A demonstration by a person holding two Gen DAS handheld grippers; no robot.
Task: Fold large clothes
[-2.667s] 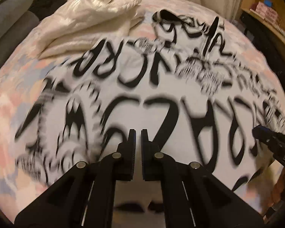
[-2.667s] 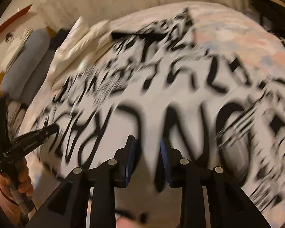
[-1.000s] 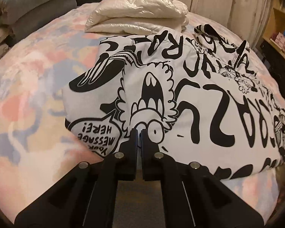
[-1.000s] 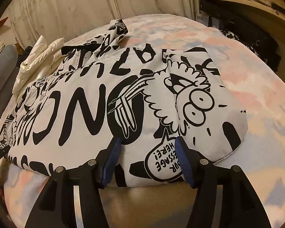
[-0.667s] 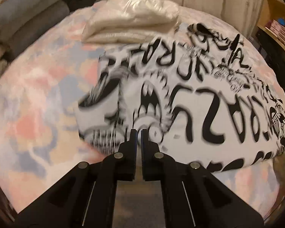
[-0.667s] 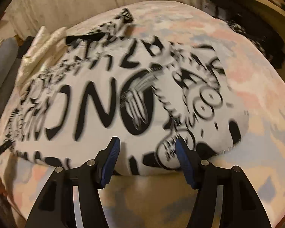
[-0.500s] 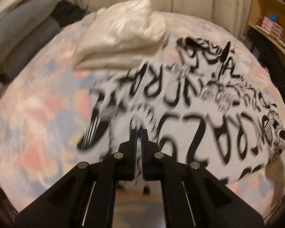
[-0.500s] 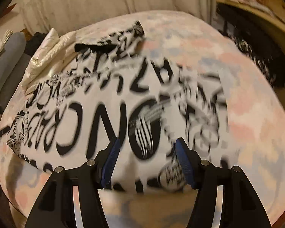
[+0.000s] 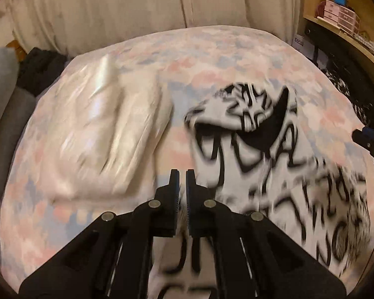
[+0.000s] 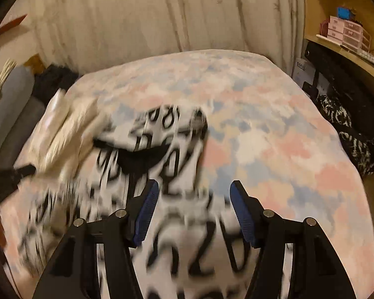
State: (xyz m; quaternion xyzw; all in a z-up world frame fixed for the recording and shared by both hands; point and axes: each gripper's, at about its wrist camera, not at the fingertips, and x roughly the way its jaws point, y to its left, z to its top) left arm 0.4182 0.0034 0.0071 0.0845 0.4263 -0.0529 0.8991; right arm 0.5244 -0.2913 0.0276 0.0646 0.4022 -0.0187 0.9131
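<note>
Bed (image 9: 236, 49): pastel patchwork cover; carries all items.
Printed garment (image 9: 274, 169): white with black lettering, lying bunched across the bed's near right portion, blurred.
Cream bundle (image 9: 99, 129): folded, just left of the garment.
Step, as judged: mid-fold, cloth being carried over. Next move calls for laying the edge flat and square.
Left gripper (image 9: 182, 182): fingers pressed nearly together; whether they pinch cloth cannot be told.
Right gripper (image 10: 194, 194): fingers spread wide over the garment, holding nothing.
</note>
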